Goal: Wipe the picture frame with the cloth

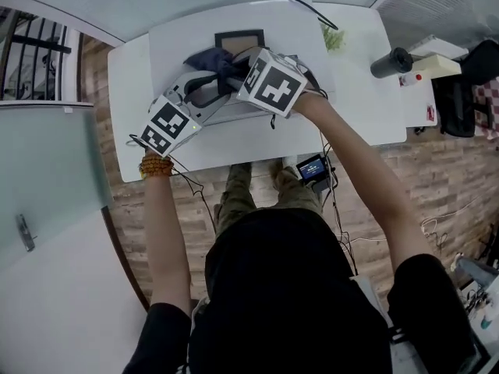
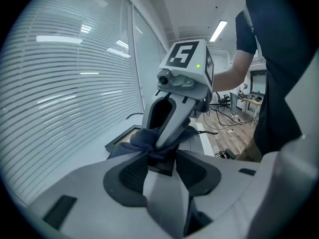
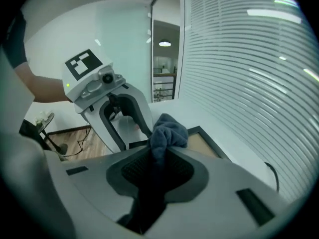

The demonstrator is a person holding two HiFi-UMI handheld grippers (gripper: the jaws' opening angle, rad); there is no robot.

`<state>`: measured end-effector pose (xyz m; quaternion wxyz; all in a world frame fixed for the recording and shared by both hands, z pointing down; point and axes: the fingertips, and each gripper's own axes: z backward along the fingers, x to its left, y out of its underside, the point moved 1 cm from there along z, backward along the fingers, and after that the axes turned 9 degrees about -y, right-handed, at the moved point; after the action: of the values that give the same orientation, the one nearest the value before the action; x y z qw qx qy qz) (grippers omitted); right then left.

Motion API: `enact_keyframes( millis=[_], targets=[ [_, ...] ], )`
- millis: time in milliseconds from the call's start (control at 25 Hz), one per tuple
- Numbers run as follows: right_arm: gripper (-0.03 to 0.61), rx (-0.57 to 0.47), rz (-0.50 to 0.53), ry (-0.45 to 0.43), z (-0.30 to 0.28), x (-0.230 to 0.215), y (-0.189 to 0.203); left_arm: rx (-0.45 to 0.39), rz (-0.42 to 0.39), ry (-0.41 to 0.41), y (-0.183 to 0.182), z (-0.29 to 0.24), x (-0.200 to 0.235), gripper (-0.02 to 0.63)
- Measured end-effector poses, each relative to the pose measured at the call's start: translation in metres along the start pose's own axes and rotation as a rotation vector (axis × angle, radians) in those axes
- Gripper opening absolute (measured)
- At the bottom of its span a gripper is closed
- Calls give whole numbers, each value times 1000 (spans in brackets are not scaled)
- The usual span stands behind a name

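While the picture frame (image 1: 239, 39) lies flat near the far edge of the white tabletop (image 1: 343, 107), the right hand-held gripper (image 3: 157, 171) pinches a dark blue cloth (image 3: 168, 131) between pads pressed together on it. The bunched end of the cloth beyond the jaw tips rests on the frame's near border. The left hand-held gripper (image 2: 160, 169) comes in from the opposite side, its jaws set wide and clamped on the frame's black near edge, just beside the cloth.
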<state>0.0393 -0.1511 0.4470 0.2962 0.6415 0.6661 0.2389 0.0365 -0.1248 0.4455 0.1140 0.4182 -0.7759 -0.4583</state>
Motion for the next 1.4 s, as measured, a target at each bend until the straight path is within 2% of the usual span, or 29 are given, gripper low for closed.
enact_keyframes(
  millis=[40,120,200,240,320,440,520,600,720,840,920,1040,1240,1400],
  targets=[
    [64,-76,-27,-14,5,0,0,-3,-3,-19,-1,0,0,167],
    [64,-262,-160,-102,22,-1,-5,-11,9,-65,-1,2,7,170],
    [64,-480,-292,-196,54,1,-13,-39,49,-125,1,6,14,167],
    [64,-588,-317,-210,74,3,-14,-67,80,-157,1,9,15,166],
    [64,-776,-303,-182,119,7,-12,-154,161,-232,-3,24,14,146],
    [64,-1020,-211,-129,180,17,-8,-359,291,-395,-28,68,10,118],
    [64,-1136,-157,-70,208,23,0,-478,336,-498,-51,95,-5,93],
    [64,-1145,-76,83,220,30,14,-515,334,-590,-68,106,-29,69],
    [64,-1014,90,365,218,50,31,-477,348,-723,-76,102,-62,38],
    [64,-917,122,523,213,72,42,-437,376,-820,-76,89,-85,27],
    [63,-862,123,554,206,84,54,-416,371,-832,-76,75,-97,23],
    [63,-818,112,557,195,93,68,-404,364,-800,-80,56,-109,19],
    [63,-812,71,529,194,104,83,-399,390,-737,-80,37,-123,20],
    [63,-819,35,513,196,105,96,-388,357,-689,-84,23,-133,20]
  ],
)
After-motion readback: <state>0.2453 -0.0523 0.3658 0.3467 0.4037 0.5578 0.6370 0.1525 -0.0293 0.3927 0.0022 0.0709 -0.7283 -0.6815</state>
